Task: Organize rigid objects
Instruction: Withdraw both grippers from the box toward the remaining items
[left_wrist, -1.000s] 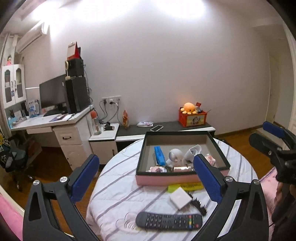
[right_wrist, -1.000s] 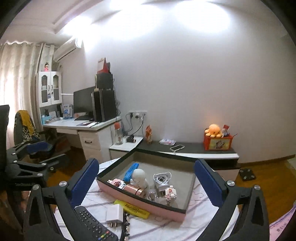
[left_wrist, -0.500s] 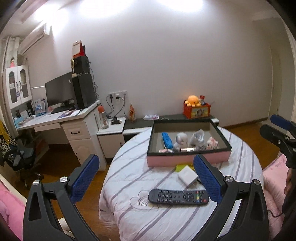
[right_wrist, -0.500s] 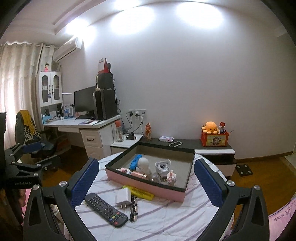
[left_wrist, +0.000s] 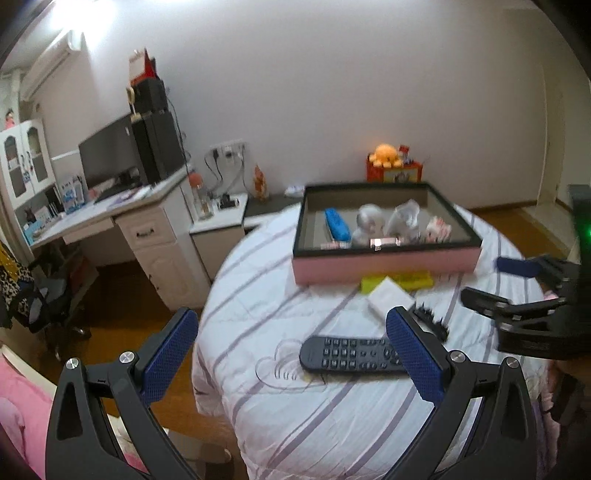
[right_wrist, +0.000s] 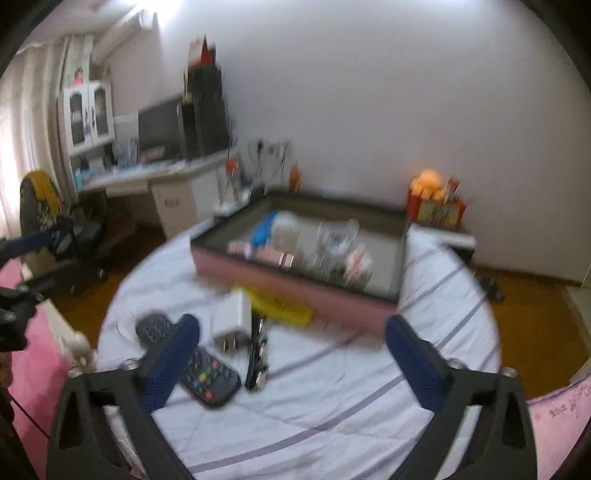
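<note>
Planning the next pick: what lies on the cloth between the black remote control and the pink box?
In the left wrist view, between the black remote control and the pink box lie a white charger block, a yellow marker and a black comb-like item.

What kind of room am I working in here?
Probably a bedroom or home study: a desk with a monitor, an air conditioner high on the wall, and a round table under a striped quilted cover.
</note>
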